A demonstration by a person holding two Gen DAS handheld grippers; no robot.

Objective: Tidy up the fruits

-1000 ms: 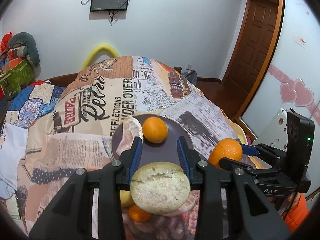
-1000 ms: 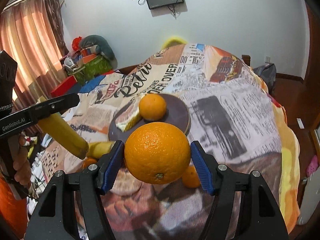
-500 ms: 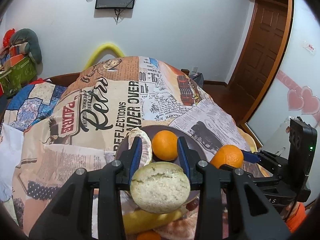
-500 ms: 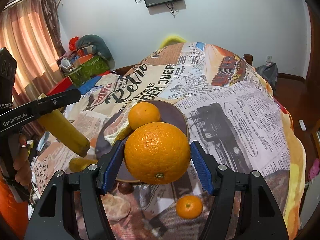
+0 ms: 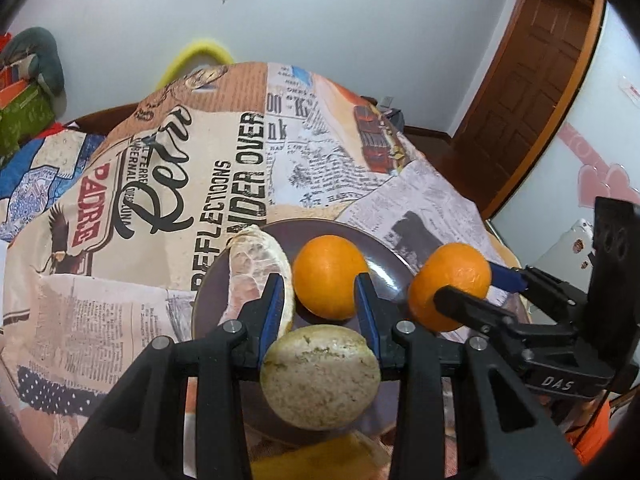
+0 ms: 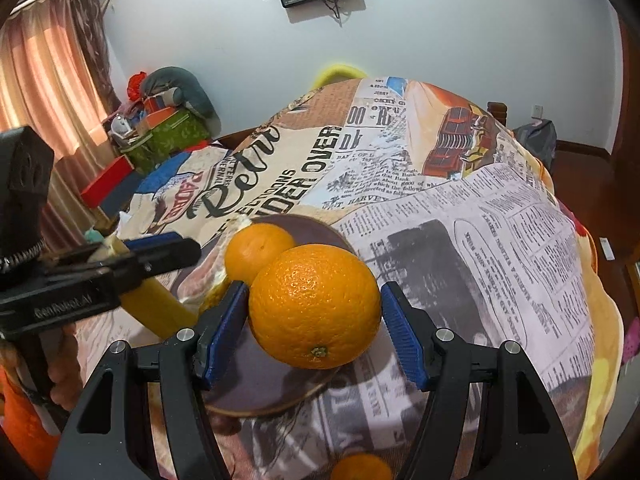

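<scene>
A dark round plate (image 5: pixel 386 258) on the printed cloth holds a small orange (image 5: pixel 328 276) and a peeled citrus piece (image 5: pixel 252 268). My left gripper (image 5: pixel 318 286) is shut on a banana (image 5: pixel 320 376), whose pale end faces the camera over the plate's near part. In the right wrist view that banana (image 6: pixel 152 310) hangs slanted from the left gripper (image 6: pixel 168 250), left of the plate (image 6: pixel 256 384). My right gripper (image 6: pixel 313 296) is shut on a big orange (image 6: pixel 314 308), above the plate and just in front of the small orange (image 6: pixel 256 252). The left wrist view shows the big orange (image 5: pixel 448 284) at the plate's right rim.
A second yellow fruit (image 5: pixel 316 460) lies below the plate's near edge. A small mandarin (image 6: pixel 360 468) sits on the cloth close to me. A hand (image 6: pixel 60 364) holds the left tool. The cloth-covered table (image 6: pixel 500 240) drops off at right; a door (image 5: pixel 532 92) stands beyond.
Both grippers have moved forward over the plate with their fruit still held. The left one has also sunk, and the loose fruit near me has slid toward the bottom of both views.
</scene>
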